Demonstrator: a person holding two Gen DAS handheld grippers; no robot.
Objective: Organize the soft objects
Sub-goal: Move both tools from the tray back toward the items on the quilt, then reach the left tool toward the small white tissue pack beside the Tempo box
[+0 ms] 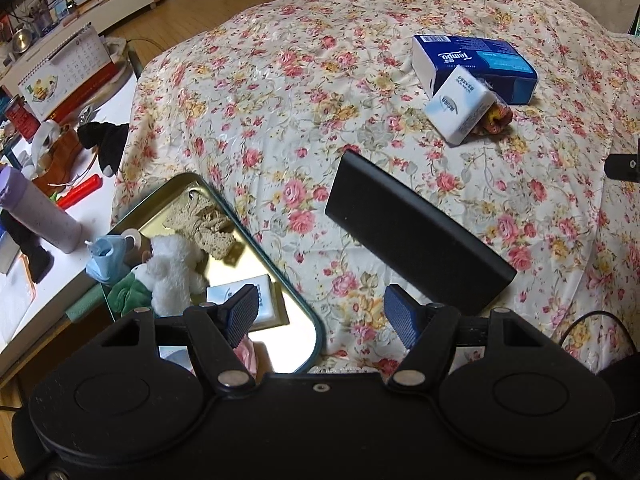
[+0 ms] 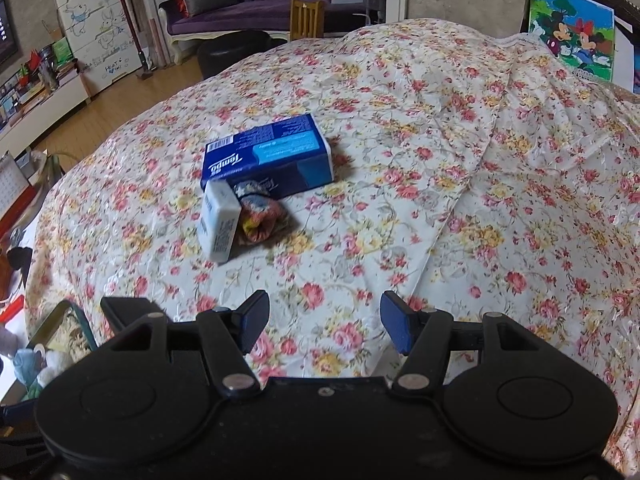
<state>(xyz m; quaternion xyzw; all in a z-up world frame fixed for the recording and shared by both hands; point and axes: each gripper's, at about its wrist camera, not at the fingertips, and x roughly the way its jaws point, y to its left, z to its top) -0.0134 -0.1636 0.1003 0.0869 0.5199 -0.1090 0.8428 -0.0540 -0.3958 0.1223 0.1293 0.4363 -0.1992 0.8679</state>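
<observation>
On the flowered bedspread (image 2: 400,240) lies a blue Tempo tissue pack (image 2: 268,156) (image 1: 480,66). A small white tissue pack (image 2: 219,222) (image 1: 458,106) leans against it, and a colourful rolled cloth (image 2: 260,216) (image 1: 496,118) is tucked beside both. My right gripper (image 2: 325,322) hovers open and empty above the spread, short of these. My left gripper (image 1: 320,316) is open and empty over the right edge of a gold tray (image 1: 298,320). The tray holds a white plush toy (image 1: 172,272), a brown sponge (image 1: 208,224), a green cloth (image 1: 128,296) and a tissue pack (image 1: 264,296).
A black oblong block (image 1: 416,232) sits just beyond my left fingers; I cannot tell what it is. Left of the bed, a white side table carries a purple bottle (image 1: 36,212), a desk calendar (image 1: 64,76) and clutter. A cartoon picture (image 2: 572,32) stands at the far right.
</observation>
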